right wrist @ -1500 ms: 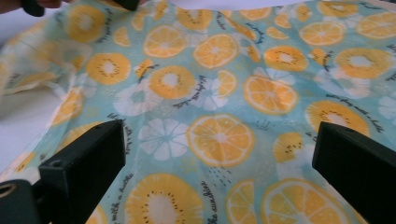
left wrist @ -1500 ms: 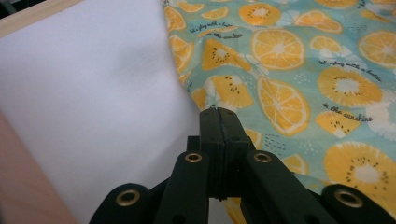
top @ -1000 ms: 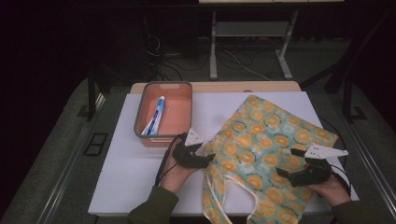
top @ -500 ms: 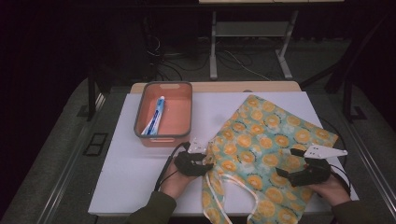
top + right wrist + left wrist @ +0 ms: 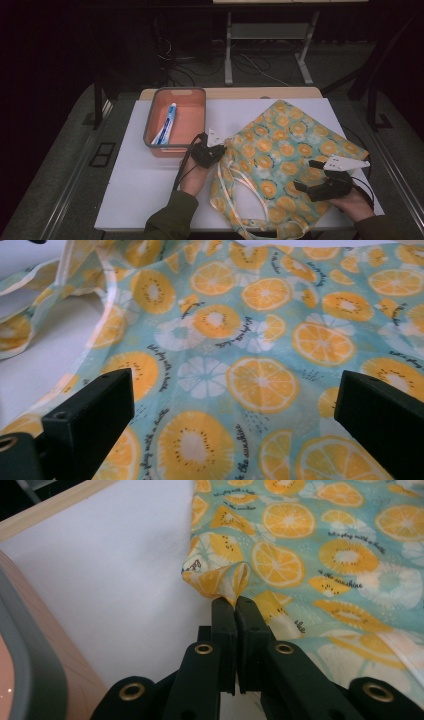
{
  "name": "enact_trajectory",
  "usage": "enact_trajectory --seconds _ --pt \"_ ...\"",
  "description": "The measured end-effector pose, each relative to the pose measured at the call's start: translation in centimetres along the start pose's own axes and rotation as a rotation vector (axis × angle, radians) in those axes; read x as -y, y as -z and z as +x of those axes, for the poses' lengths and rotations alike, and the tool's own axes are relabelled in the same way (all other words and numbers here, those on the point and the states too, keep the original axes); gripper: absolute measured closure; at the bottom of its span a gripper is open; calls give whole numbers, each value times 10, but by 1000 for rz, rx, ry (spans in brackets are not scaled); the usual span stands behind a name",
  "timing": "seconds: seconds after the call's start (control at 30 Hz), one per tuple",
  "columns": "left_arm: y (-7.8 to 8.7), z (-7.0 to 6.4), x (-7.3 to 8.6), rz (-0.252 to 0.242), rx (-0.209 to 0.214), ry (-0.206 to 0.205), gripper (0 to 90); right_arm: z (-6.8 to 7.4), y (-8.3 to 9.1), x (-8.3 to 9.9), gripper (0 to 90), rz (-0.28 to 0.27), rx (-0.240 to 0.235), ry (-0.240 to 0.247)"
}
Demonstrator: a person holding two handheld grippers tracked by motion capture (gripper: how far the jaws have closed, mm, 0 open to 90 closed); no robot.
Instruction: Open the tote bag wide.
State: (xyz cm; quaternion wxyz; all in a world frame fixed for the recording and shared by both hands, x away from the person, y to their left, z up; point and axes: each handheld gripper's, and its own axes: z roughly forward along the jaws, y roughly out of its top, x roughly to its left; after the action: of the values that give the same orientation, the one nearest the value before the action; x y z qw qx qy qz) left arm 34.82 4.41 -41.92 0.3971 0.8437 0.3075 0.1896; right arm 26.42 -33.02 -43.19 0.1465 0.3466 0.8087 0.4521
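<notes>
While one toothpaste tube (image 5: 165,124) lies in the single orange tray (image 5: 199,93) at the left, the left gripper (image 5: 218,149) has its jaws pinched tight on a fold of the one orange-slice tote bag's (image 5: 285,145) edge. The bag lies flat on the white table (image 5: 135,175), its script reading "with a sunshine", and the right gripper (image 5: 320,176) hovers over it with jaws spread wide, holding nothing.

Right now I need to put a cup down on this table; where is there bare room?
The widest bare patch is the front left of the table, below the bin and left of the left gripper, which pinches the bag. A smaller patch lies between bin and bag at the back. The right half is crowded: the bag covers it, with the open right gripper over it.
</notes>
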Motion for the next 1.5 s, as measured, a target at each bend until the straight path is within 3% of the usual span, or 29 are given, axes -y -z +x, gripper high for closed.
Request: enact_trajectory --seconds 0.13,0.3,0.33,0.4,0.5,0.67,0.83,0.97,1.07,1.13,1.33,1.43,1.5 --pt "11 0 2 -25 18 31 621 8 -2 -3 27 33 -32 14" --pt "42 -1 9 -72 67 64 423 24 -8 -11 28 58 -81 26" --pt "49 0 12 -79 83 65 391 27 -10 -13 28 63 -89 31" --pt "60 0 21 -90 112 79 338 34 -16 -16 115 74 -109 46" --pt "75 1 39 -93 151 94 244 46 -28 -23 142 107 -134 70" --pt "88 4 68 -73 168 97 128 66 -53 -30 225 159 -171 112" --pt "98 5 86 -69 169 92 8 77 -77 -32 324 227 -183 152" --pt "98 4 92 -67 182 66 0 81 -88 -30 436 261 -182 177" --pt "94 4 93 -61 201 58 0 83 -88 -30 543 254 -155 204" --pt "94 3 93 -50 200 55 0 83 -87 -30 634 253 -163 213" --pt "94 4 93 -44 186 59 3 78 -91 -31 873 243 -174 186" --pt "95 5 93 -48 183 56 7 75 -92 -32 897 242 -181 176" --pt "95 5 93 -51 181 54 9 73 -94 -36 897 231 -141 182"
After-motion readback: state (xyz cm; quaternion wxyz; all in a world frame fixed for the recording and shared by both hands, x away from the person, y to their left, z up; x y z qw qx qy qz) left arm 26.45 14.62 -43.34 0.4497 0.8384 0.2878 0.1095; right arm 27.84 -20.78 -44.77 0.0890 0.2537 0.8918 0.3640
